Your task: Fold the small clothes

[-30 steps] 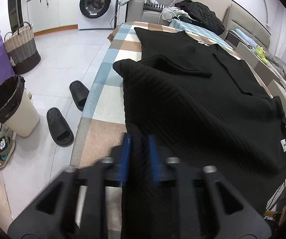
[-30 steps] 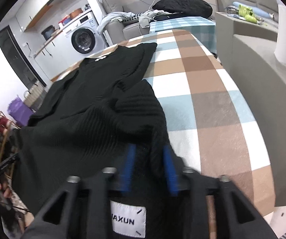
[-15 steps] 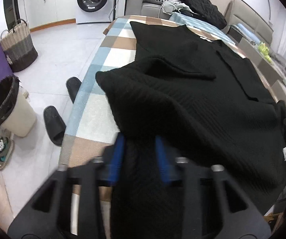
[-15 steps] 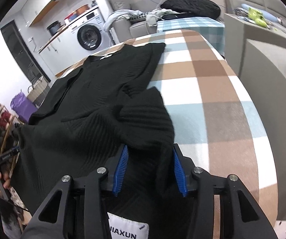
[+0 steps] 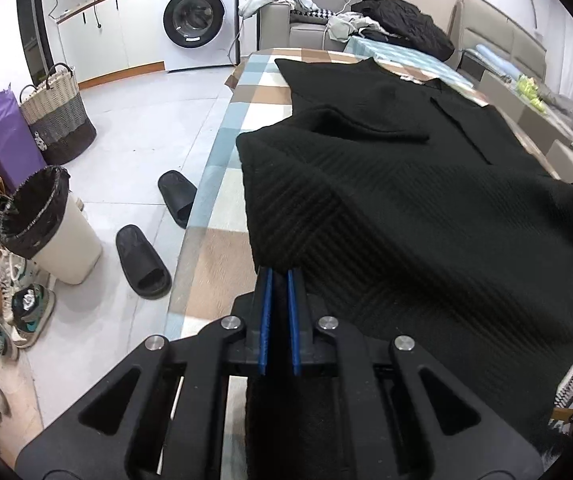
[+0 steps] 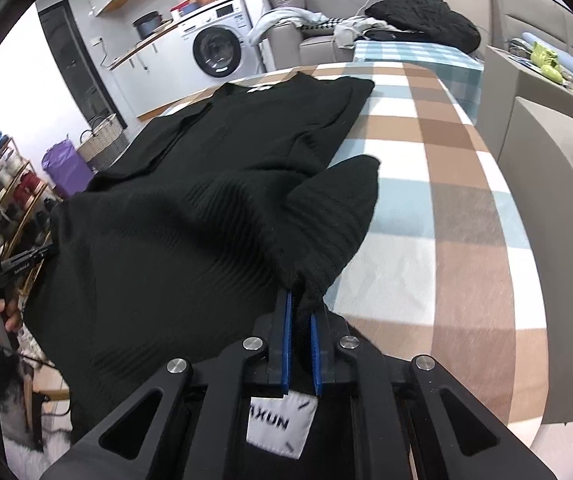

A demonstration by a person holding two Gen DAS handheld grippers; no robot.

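Observation:
A black ribbed knit garment (image 5: 426, 208) lies along a table with a checked cloth (image 5: 222, 152). Its near end is lifted and draped forward over the rest. My left gripper (image 5: 279, 276) is shut on the garment's near left corner. My right gripper (image 6: 300, 300) is shut on the near right corner of the garment (image 6: 190, 216), with a white label (image 6: 280, 426) hanging under the fingers. The far end with the collar lies flat on the checked cloth (image 6: 438, 184). The left gripper's body (image 6: 10, 268) shows at the left edge of the right wrist view.
Left of the table on the floor are two black slippers (image 5: 142, 260), a bin with a black bag (image 5: 46, 224), a woven basket (image 5: 56, 116) and shoes. A washing machine (image 5: 196, 20) and a sofa with piled clothes (image 5: 398, 28) stand behind. Grey furniture (image 6: 558, 160) flanks the right.
Both grippers have carried the garment's near edge forward over the table, so the fold covers more of the garment. The jaws now sit closer together on the cloth.

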